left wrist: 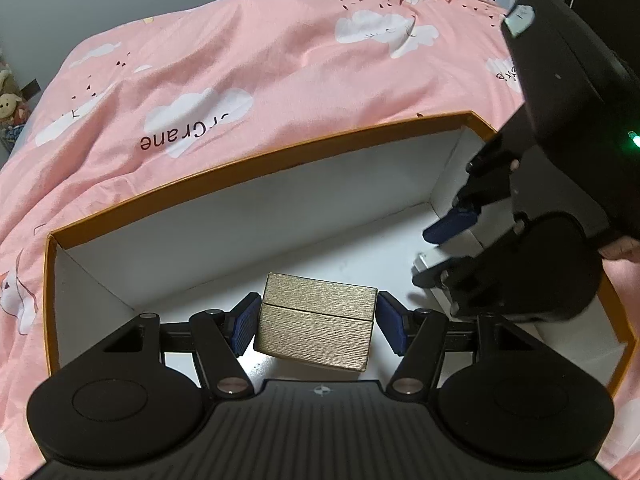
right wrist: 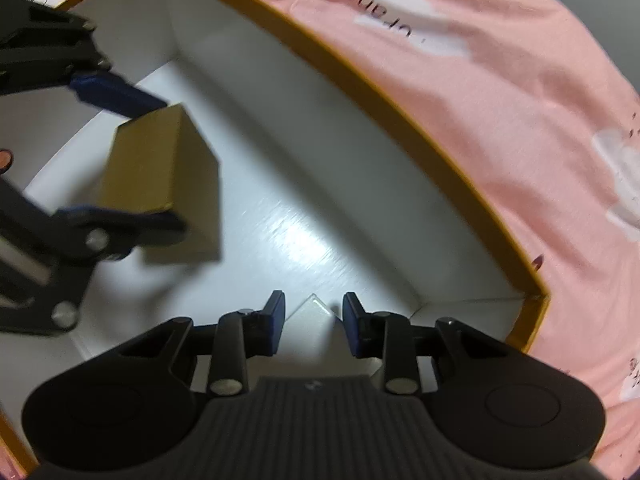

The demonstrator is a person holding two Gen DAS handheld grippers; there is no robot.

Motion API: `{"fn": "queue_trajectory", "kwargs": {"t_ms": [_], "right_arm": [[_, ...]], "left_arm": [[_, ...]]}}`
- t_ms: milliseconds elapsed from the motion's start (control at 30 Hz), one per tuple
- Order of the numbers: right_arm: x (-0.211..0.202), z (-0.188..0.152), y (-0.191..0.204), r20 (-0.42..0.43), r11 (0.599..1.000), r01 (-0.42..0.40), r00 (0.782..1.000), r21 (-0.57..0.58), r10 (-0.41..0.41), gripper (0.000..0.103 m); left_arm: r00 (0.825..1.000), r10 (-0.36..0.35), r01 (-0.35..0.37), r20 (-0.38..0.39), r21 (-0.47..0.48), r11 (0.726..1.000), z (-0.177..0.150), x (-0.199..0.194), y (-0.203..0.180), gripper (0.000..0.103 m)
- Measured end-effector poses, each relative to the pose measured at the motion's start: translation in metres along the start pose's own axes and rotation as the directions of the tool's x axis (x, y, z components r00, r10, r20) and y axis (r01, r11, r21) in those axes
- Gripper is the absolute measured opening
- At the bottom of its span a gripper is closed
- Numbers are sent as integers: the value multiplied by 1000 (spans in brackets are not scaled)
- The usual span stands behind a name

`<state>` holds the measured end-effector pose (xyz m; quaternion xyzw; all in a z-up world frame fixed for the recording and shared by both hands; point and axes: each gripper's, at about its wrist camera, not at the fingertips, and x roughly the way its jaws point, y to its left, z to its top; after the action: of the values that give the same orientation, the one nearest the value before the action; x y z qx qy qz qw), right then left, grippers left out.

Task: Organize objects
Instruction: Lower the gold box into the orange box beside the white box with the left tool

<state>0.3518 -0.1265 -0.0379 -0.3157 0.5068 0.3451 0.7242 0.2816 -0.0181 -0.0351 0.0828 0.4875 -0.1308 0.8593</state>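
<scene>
A gold lidded box (left wrist: 316, 308) hangs tilted just above the white floor of a big orange-rimmed storage box (left wrist: 240, 164), and my left gripper (left wrist: 316, 320) is shut on its two sides. The right wrist view shows that same gold box (right wrist: 160, 168) in the left gripper (right wrist: 132, 156), at the storage box's (right wrist: 360, 76) left end. My right gripper (right wrist: 314, 320) points down into the right end. Its jaws stand a little apart, with a small white flat object (right wrist: 314, 310) between the pads. From the left wrist view the right gripper (left wrist: 424, 256) straddles that white object (left wrist: 464, 240).
The storage box lies on a bed covered by a pink cloud-print sheet (left wrist: 240, 60). Its white floor between the two grippers is bare (right wrist: 300, 220). Soft toys (left wrist: 8, 104) sit at the far left beside the bed. A hand (left wrist: 624, 248) grasps the right gripper's handle.
</scene>
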Motion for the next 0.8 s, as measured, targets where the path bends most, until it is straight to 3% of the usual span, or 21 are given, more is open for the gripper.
{"fn": "queue_trajectory", "kwargs": {"t_ms": [133, 267, 367, 600, 800], "right_arm": [[0, 0, -2, -5, 1000, -12, 1000, 18, 12, 33], [-18, -8, 2, 75, 1000, 23, 997, -2, -23, 32], [-32, -15, 7, 94, 1000, -1, 996, -17, 3, 32], [-32, -23, 15, 105, 1000, -18, 994, -11, 19, 32], [-19, -11, 11, 111, 999, -32, 993, 19, 30, 32]], "left_arm": [[1000, -17, 17, -8, -49, 999, 3, 2, 1, 72], [1000, -22, 20, -9, -135, 991, 9, 6, 5, 72], [1000, 1, -4, -14, -211, 978, 17, 12, 7, 72], [1000, 14, -18, -13, -398, 917, 24, 22, 19, 72], [998, -61, 46, -16, -481, 875, 27, 34, 27, 73]]}}
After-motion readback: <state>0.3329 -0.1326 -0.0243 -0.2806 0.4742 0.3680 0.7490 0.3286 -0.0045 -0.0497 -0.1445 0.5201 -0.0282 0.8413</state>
